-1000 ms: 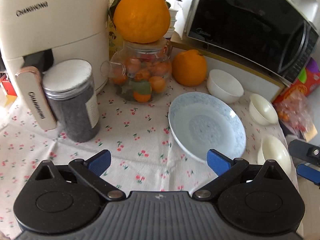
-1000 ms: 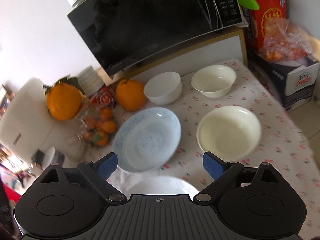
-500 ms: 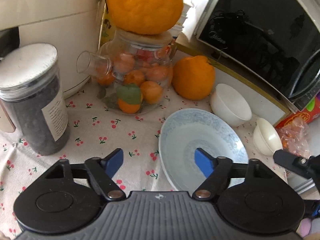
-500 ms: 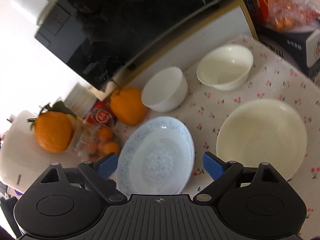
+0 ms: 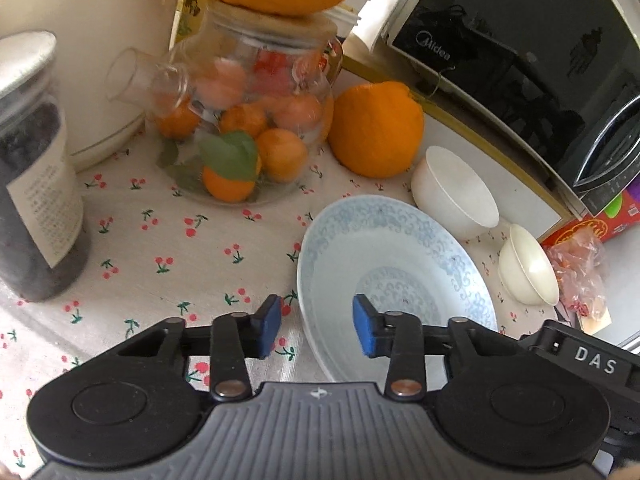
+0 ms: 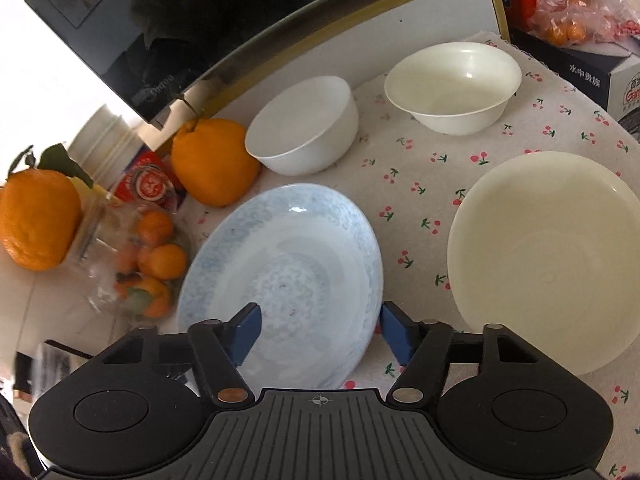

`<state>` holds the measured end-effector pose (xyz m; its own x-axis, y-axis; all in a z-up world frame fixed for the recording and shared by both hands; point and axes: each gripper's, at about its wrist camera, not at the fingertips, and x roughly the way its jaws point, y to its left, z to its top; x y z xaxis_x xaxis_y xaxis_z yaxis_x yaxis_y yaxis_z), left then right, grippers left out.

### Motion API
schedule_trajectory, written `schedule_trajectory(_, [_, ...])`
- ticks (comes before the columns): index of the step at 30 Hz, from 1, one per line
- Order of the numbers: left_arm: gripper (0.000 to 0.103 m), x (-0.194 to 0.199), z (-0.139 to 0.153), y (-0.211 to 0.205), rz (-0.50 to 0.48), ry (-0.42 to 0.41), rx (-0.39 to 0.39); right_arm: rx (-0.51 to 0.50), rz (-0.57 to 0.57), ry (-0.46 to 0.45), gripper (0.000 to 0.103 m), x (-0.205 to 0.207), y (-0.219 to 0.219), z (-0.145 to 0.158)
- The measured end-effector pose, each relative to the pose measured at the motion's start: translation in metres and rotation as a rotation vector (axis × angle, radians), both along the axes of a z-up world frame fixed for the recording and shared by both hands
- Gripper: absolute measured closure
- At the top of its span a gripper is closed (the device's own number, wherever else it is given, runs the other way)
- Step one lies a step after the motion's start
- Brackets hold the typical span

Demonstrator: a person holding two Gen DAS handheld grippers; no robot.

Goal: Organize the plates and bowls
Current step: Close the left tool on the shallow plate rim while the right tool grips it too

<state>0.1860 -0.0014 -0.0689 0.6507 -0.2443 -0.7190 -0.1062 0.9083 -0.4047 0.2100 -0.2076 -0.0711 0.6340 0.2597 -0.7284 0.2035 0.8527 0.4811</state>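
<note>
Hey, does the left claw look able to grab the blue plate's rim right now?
Probably yes. The left claw is open, its fingers straddling the near left rim of the blue plate, with nothing between them.

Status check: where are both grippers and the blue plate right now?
Left gripper open, straddling blue plate rim. Right gripper open over same plate, nothing held. Cream plate and two bowls alongside; no obstruction.

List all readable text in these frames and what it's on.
"Midea": microwave door.
"DAS": right tool's black body, seen from the left wrist.
Chinese characters, partly legible: dark box.
Jar label, red tin, red carton: too blurred to read.
</note>
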Motion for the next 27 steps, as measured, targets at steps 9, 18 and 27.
schedule_trajectory(9, [0.085,0.001,-0.005,0.0,-0.017,-0.007,0.004,-0.06,-0.009,-0.003,0.067,0.002,0.0,-0.009])
schedule_trajectory(18, [0.084,-0.007,0.005,-0.001,-0.052,-0.058,0.017,-0.031,-0.039,-0.075,0.084,-0.006,-0.011,0.001])
schedule_trajectory(27, [0.084,-0.016,0.015,-0.002,-0.064,-0.056,0.015,-0.009,-0.024,-0.101,0.084,-0.02,-0.016,0.016])
